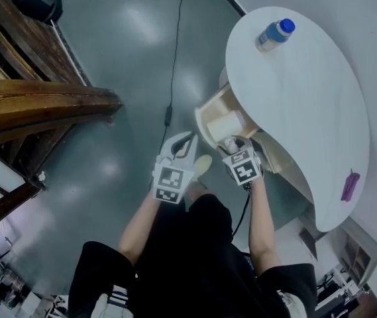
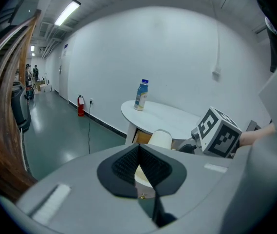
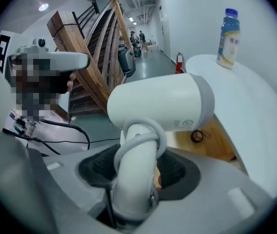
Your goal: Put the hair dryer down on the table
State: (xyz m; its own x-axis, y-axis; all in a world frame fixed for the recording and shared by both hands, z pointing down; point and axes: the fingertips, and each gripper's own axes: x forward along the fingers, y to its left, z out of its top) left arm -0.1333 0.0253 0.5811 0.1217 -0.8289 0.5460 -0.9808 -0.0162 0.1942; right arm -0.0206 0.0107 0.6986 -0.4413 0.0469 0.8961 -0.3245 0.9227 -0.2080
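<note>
The white hair dryer (image 3: 162,106) has its cord looped round the handle. My right gripper (image 3: 136,167) is shut on that handle, with the barrel lying crosswise above the jaws. In the head view the hair dryer (image 1: 226,126) hangs beside the near edge of the white table (image 1: 307,98), over the wooden shelf below it. The right gripper (image 1: 236,150) is just under it. My left gripper (image 1: 185,146) is a little to the left, over the floor; its jaws (image 2: 138,162) stand together with nothing between them. From the left gripper view the dryer (image 2: 160,139) shows just beyond the jaws.
A bottle with a blue cap (image 1: 275,33) stands at the table's far end. A purple thing (image 1: 350,185) lies near its right edge. A wooden shelf (image 1: 211,114) sits under the table. A dark cable (image 1: 171,78) runs across the floor, and a wooden stair railing (image 1: 42,105) is at left.
</note>
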